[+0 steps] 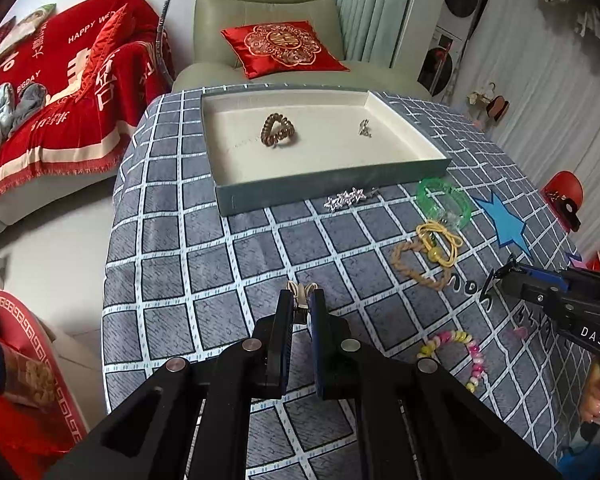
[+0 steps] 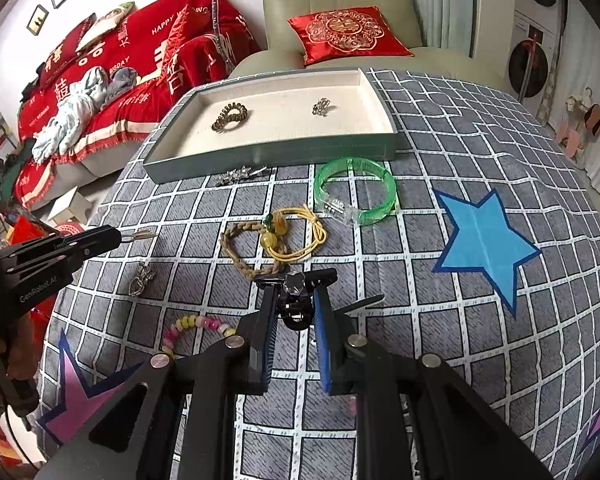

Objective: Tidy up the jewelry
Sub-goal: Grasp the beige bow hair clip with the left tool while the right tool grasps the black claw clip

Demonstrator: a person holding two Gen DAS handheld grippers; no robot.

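- Two grippers: the left gripper (image 1: 301, 300) has its jaws clamped on one small pale hair clip (image 1: 300, 290); the right gripper (image 2: 296, 280) is clamped on one black ring with a clear stone (image 2: 295, 284).
- One tray (image 2: 276, 156) at the table's far edge holds two pieces: a brown coil hair tie (image 2: 230, 115) and a silver ornament (image 2: 321, 107).
- Loose on the checked tablecloth (image 2: 440, 152):
  - one star clip (image 2: 242, 174) against the tray's near wall
  - one green bangle (image 2: 356, 190)
  - one yellow cord (image 2: 300, 236)
  - one braided band (image 2: 252, 254)
  - one beaded bracelet (image 2: 198, 326)
  - one silver pendant (image 2: 142, 280)
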